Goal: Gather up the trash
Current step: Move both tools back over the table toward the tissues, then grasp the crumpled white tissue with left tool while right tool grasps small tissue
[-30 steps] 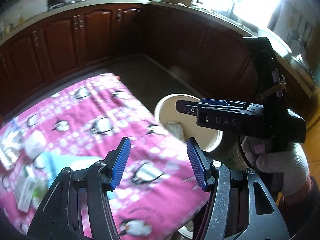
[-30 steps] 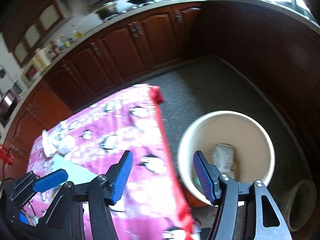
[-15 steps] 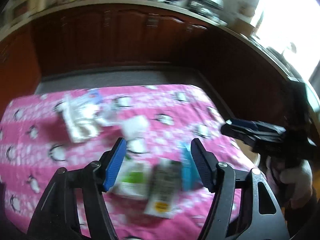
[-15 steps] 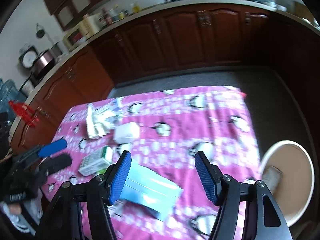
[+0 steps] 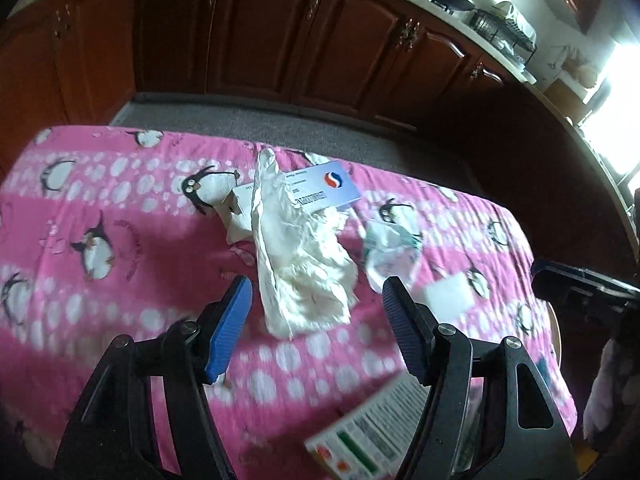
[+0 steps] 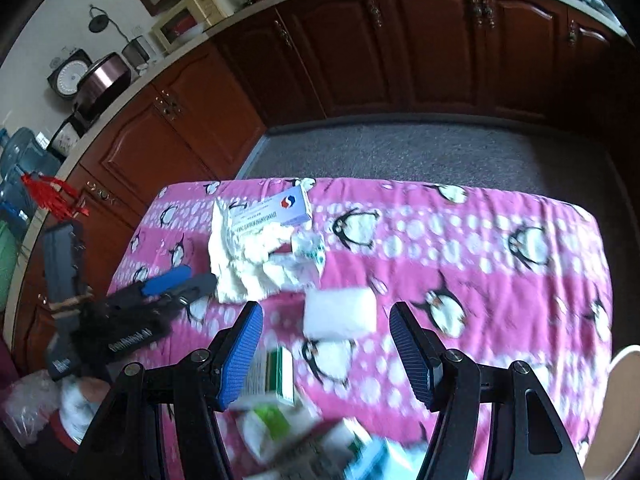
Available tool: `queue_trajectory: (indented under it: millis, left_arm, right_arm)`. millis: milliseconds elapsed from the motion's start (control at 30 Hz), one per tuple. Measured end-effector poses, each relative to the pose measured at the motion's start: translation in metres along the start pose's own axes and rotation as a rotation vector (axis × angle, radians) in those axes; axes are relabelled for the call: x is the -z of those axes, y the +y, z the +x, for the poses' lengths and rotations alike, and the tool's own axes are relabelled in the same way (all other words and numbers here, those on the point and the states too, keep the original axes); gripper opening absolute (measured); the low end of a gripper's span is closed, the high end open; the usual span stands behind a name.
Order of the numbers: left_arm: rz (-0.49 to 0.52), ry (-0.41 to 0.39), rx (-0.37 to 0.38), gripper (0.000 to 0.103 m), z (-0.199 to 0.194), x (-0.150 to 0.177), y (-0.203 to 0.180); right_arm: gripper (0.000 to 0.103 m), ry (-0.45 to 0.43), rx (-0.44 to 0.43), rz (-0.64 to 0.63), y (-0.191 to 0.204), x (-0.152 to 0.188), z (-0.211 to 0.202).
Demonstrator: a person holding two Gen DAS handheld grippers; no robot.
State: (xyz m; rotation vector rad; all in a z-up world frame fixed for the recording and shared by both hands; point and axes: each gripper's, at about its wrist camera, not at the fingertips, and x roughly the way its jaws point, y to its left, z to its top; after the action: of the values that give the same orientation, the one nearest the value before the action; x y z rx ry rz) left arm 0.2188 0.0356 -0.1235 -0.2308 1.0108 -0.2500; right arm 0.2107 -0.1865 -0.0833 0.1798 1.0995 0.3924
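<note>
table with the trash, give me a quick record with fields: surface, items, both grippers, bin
surface: table under a pink penguin cloth
items: crumpled white tissue, blue-and-white carton resting on its far end, small crumpled wrapper, white block, green-and-white box at the near edge
left gripper: open, nothing between the fingers, pointing down toward the tissue
right gripper: open, empty, above the white block and the box
bin: only a pale rim shows at the right edge; contents not visible

You have one crumpled white tissue (image 5: pixel 304 256), one blue-and-white carton (image 6: pixel 276 210), one white block (image 6: pixel 340 312), one crinkled wrapper (image 5: pixel 390 252), and perhaps two blurred green-and-white boxes (image 6: pixel 276 376) nearest you.
</note>
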Motion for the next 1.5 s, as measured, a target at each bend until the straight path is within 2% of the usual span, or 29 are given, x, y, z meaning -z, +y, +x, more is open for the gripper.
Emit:
queue_trajectory:
  millis: [233,267,333,400,433,500,567,600,667,733,1100,1267,1500]
  left_arm:
    - [-0.027,0.049,-0.002,0.066,0.034,-0.008,0.012]
    - [-0.029,0.055,0.005,0.063,0.036,-0.008,0.013]
    - [-0.033,0.076,0.026,0.052,0.043,-0.007,0.014]
    - [-0.015,0.093,0.015,0.034,0.049,-0.005,0.013]
    - [-0.005,0.091,0.012,0.032,0.05,-0.004,0.011]
    - [0.006,0.086,0.022,0.024,0.049,-0.002,0.01]
    - [0.008,0.088,0.034,0.022,0.047,0.0,0.011]
    - [0.007,0.086,0.038,0.021,0.044,0.001,0.012]
    - [-0.001,0.076,0.048,0.02,0.038,0.003,0.015]
    - [-0.01,0.06,0.053,0.019,0.028,0.004,0.019]
    - [0.01,-0.018,0.07,0.019,-0.041,0.016,0.008]
    - [0.057,-0.049,0.064,0.019,-0.066,0.025,-0.014]
    - [0.16,-0.086,0.076,0.019,-0.093,0.041,-0.066]
  right_arm:
    - [0.064,0.074,0.009,0.06,0.007,-0.028,0.06]
    - [0.064,0.085,0.011,0.071,0.008,-0.031,0.07]
    - [0.064,0.101,0.012,0.095,0.007,-0.034,0.085]
    - [0.063,0.117,0.012,0.126,0.006,-0.036,0.1]
    - [0.063,0.124,0.013,0.133,0.006,-0.036,0.106]
    - [0.049,0.136,0.018,0.137,0.006,-0.035,0.116]
    - [0.031,0.15,0.007,0.143,0.005,-0.032,0.123]
    - [0.026,0.147,0.002,0.145,0.004,-0.031,0.123]
    - [0.019,0.12,0.004,0.132,0.007,-0.028,0.118]
    - [0.017,0.105,-0.001,0.117,0.008,-0.027,0.108]
    - [0.016,-0.019,-0.096,0.068,0.027,-0.018,0.018]
    - [0.016,-0.052,-0.088,0.032,0.028,0.004,-0.014]
    - [0.016,-0.089,-0.071,0.052,0.006,0.038,-0.049]
